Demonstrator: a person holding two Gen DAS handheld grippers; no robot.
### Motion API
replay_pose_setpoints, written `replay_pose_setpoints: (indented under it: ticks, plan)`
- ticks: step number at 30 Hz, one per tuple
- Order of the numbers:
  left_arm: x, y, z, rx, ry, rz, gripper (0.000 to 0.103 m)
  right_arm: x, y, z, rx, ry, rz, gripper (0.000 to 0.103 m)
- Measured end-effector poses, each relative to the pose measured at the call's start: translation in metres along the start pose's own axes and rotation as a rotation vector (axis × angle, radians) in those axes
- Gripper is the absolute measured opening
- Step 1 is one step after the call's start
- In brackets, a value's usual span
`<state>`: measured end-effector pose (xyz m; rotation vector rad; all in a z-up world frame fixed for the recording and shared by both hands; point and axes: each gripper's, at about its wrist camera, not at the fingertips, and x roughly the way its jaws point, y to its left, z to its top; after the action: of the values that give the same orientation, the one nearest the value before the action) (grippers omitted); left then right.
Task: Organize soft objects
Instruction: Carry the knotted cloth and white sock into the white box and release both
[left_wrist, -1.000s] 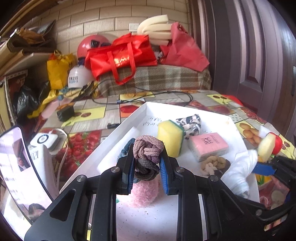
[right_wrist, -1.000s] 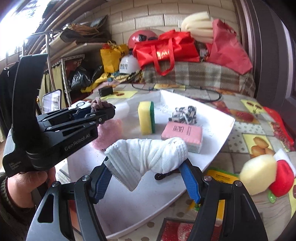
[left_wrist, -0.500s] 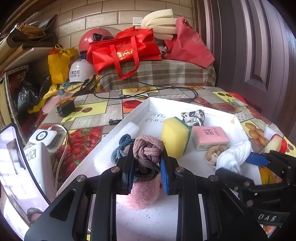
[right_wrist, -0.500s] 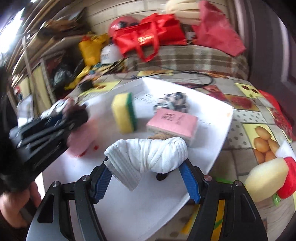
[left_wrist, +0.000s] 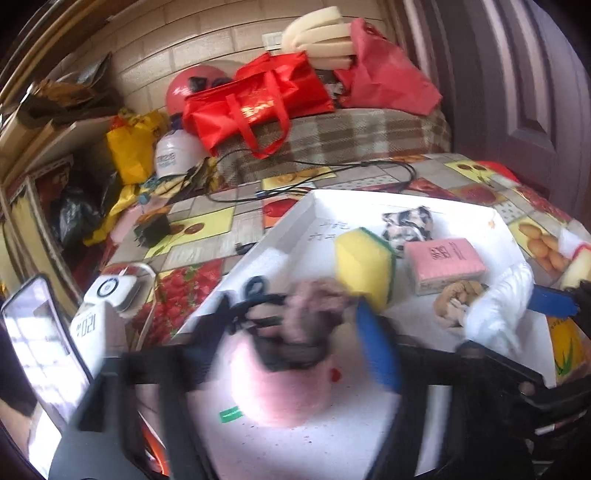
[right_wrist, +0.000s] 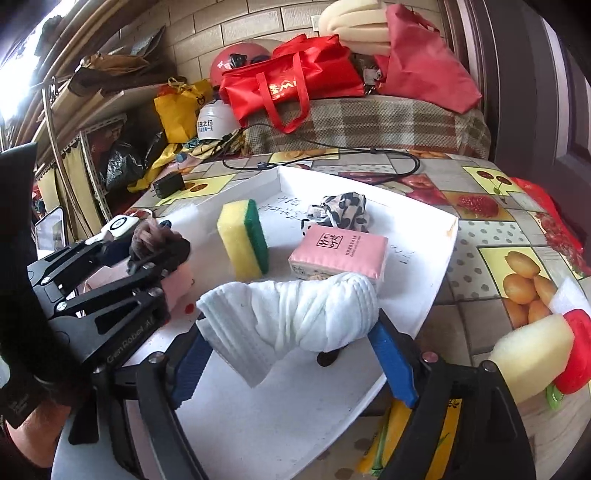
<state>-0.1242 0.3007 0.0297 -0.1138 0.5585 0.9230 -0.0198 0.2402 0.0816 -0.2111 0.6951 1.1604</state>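
A rolled white sock (right_wrist: 295, 314) is clamped between the blue pads of the right hand-held gripper (right_wrist: 291, 347), above the near part of the white tray (right_wrist: 448, 236). It should be lowered into bare tray space, clear of the sponge (right_wrist: 242, 240) and pink packet (right_wrist: 338, 251), before release. A mauve hair tie (left_wrist: 314, 310) sits at the left hand-held gripper (left_wrist: 314, 339) over a pink fluffy item (left_wrist: 280, 387); blur hides its grip.

- White rolled towel (right_wrist: 291, 317), clamped in right tool (right_wrist: 295, 350) over white tray (right_wrist: 424, 266).
- Mauve scrunchie (left_wrist: 314, 310), blurred, between left tool's (left_wrist: 314, 332) fingers.
- Yellow-green sponge (right_wrist: 242, 240) upright; pink tissue pack (right_wrist: 338, 254) flat beside it.
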Motion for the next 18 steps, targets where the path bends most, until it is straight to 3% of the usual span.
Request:
replay_pose_setpoints:
  ticks: [4, 12, 18]
  plan:
    - [-0.003, 0.011, 0.0, -0.053, -0.018, -0.01, 0.093, -0.006, 0.001, -0.001, -0.005, -0.031, -0.008, 0.103]
    - [-0.02, 0.016, -0.003, -0.091, -0.097, 0.007, 0.101, -0.02, 0.013, -0.003, -0.049, -0.112, -0.048, 0.103]
    - [-0.047, 0.028, -0.009, -0.144, -0.244, -0.038, 0.103, -0.041, 0.017, -0.009, -0.077, -0.215, -0.039, 0.103]
